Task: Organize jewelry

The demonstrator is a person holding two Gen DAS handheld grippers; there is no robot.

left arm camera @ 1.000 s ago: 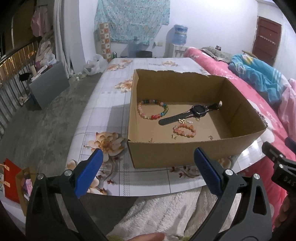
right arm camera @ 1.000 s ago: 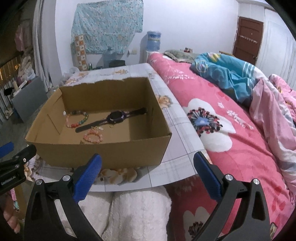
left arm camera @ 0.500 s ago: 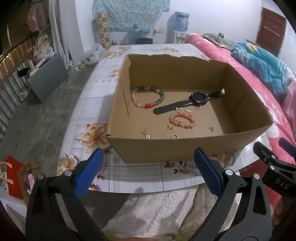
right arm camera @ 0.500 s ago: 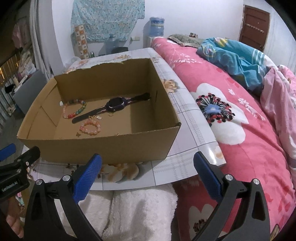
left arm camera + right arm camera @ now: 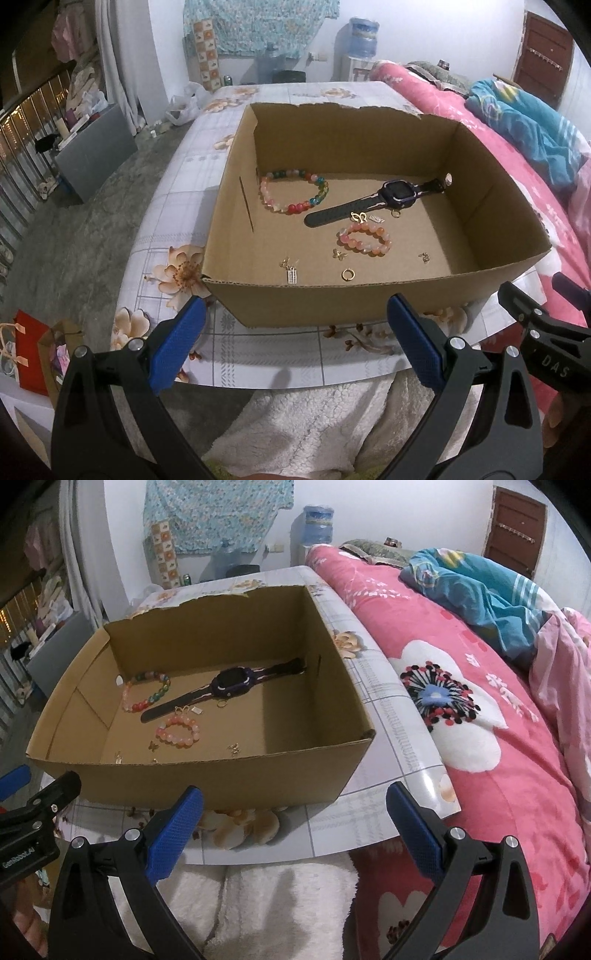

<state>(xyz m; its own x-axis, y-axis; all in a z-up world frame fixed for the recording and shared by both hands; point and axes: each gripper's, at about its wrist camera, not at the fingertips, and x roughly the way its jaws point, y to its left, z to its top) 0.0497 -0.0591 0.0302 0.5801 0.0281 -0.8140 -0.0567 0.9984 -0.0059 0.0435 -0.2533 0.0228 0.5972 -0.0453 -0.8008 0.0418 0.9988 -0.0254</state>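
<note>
In cardboard box (image 5: pixel 369 299) — watch (image 5: pixel 399 192), bead bracelets; left tool (image 5: pixel 295 332), right tool (image 5: pixel 295 812) both spread, empty.

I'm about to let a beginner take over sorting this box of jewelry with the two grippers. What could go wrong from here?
1. The gold ring and small charm lie close behind the cardboard box front wall; wide fingers reaching over it may miss or scatter them.
2. A gold clasp rests against the watch strap; lifting the watch could drag it.
3. The pink bracelet could roll from a pinch.

Both the left gripper and right gripper are open, outside the box.
</note>
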